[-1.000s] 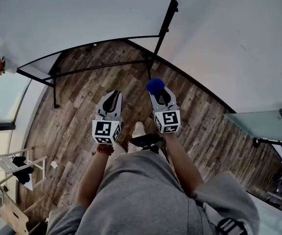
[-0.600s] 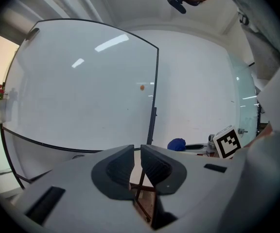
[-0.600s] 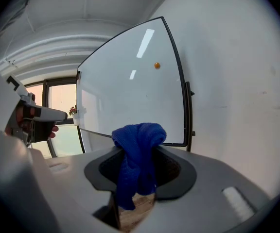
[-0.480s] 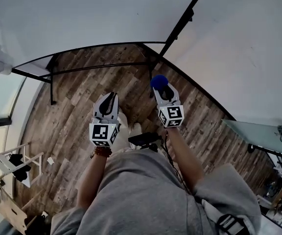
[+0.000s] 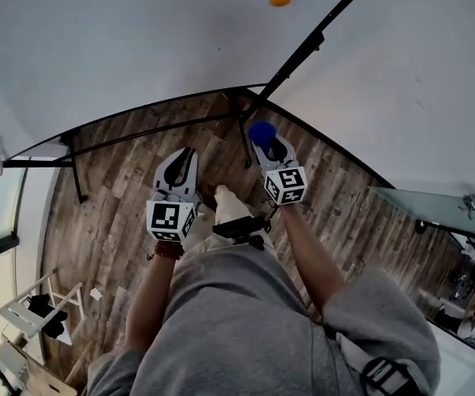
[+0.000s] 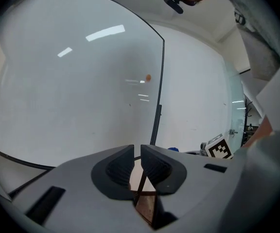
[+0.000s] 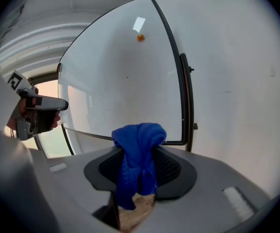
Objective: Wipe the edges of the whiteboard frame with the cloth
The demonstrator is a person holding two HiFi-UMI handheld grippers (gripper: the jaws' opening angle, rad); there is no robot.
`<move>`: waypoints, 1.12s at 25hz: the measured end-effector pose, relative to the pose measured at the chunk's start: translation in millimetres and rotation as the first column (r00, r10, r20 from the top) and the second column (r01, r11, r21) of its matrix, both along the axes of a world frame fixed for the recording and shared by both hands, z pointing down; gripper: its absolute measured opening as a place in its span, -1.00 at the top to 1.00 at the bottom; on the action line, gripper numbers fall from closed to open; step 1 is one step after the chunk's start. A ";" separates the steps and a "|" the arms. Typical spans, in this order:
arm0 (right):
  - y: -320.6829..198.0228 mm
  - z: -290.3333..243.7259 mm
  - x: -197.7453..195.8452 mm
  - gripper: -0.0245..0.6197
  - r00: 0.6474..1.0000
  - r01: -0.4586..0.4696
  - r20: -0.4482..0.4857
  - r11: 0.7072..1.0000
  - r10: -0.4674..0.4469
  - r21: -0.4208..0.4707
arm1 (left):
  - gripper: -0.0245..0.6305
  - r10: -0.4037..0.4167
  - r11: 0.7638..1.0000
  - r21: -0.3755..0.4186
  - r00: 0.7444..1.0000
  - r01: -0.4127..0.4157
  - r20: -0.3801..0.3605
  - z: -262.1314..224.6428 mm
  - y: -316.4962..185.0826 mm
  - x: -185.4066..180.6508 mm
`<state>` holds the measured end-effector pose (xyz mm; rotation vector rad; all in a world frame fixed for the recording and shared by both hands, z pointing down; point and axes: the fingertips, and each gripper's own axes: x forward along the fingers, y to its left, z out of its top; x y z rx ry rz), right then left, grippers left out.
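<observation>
The grey left gripper [image 5: 183, 159] hangs idle, its jaws almost touching with nothing between them. To its right, the right gripper [image 5: 264, 141] is clamped on the bunched blue cloth [image 5: 261, 131], near the lower corner of the whiteboard's thin black frame [image 5: 303, 52] but apparently not yet touching it. This looks like the approach step. Next, the cloth needs pressing onto the edge. Compared with a second ago, the board sits nearer.

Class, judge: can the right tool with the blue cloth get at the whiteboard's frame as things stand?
Probably yes: the right tool grips the cloth facing the frame, with nothing between them.
</observation>
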<state>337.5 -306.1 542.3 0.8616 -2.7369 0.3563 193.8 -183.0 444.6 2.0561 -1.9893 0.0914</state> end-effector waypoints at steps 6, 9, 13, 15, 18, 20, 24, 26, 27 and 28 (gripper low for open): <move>-32.7 23.1 -17.2 0.42 0.994 0.029 0.108 0.995 -0.018 -0.099 | 0.78 -0.014 0.995 -0.096 1.000 0.015 0.006 16.9 -20.2 -13.1; -57.1 45.1 -16.2 0.42 0.998 0.001 0.055 0.997 0.003 -0.075 | 0.78 -0.013 0.992 -0.125 1.000 0.016 0.019 22.8 -35.6 -12.7; -81.7 73.5 -25.9 0.43 1.000 0.017 -0.006 0.999 -0.018 -0.051 | 0.78 -0.002 0.990 -0.144 0.999 0.009 0.050 31.4 -52.8 -16.3; -91.4 83.7 -25.4 0.43 1.000 0.007 -0.017 0.998 -0.008 -0.057 | 0.78 -0.020 0.988 -0.150 0.998 0.028 0.053 32.6 -58.1 -20.3; -106.1 100.0 -19.0 0.43 0.999 -0.017 -0.050 0.998 0.014 -0.059 | 0.78 -0.035 0.986 -0.160 0.998 0.042 0.047 36.0 -65.7 -21.4; -112.4 112.0 -19.7 0.43 0.997 -0.032 -0.072 0.998 0.028 -0.060 | 0.78 -0.025 0.985 -0.169 0.999 0.033 0.049 38.3 -70.6 -22.4; -126.7 129.7 -20.5 0.43 0.992 -0.057 -0.119 0.998 0.052 -0.041 | 0.78 0.000 0.985 -0.172 0.999 0.009 0.051 42.7 -83.4 -19.6; -135.4 138.0 -21.5 0.43 0.987 -0.075 -0.143 0.997 0.071 -0.024 | 0.78 0.009 0.986 -0.167 0.999 0.000 0.053 42.7 -87.2 -19.4; -139.4 141.2 -21.7 0.43 0.984 -0.088 -0.154 0.996 0.085 -0.016 | 0.78 0.014 0.986 -0.165 0.998 -0.004 0.056 42.3 -87.7 -19.8; -142.3 143.5 -21.7 0.43 0.981 -0.103 -0.164 0.995 0.100 -0.009 | 0.78 0.017 0.986 -0.164 0.998 -0.007 0.061 42.0 -86.7 -20.7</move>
